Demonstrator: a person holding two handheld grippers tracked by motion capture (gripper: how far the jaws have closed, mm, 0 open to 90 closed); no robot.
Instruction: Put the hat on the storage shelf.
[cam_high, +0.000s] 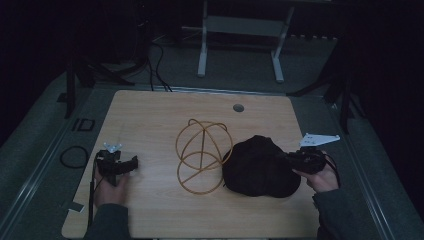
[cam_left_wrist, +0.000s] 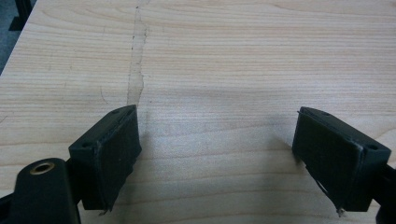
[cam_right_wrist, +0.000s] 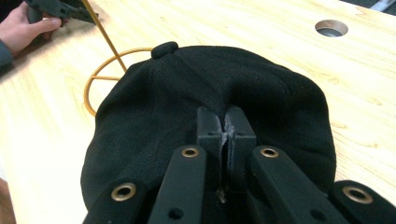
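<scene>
One thin pinch of fabric is all your right gripper (cam_right_wrist: 226, 122) holds; the black cap (cam_right_wrist: 187, 102) could slip free when you lift, while your left gripper (cam_left_wrist: 217, 149) idles wide open.

Black cap (cam_high: 260, 167) — beside wire stand (cam_high: 201, 155).

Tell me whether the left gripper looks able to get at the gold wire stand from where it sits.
Probably yes: the left gripper has open jaws, and bare table lies between it and the gold wire stand.
</scene>
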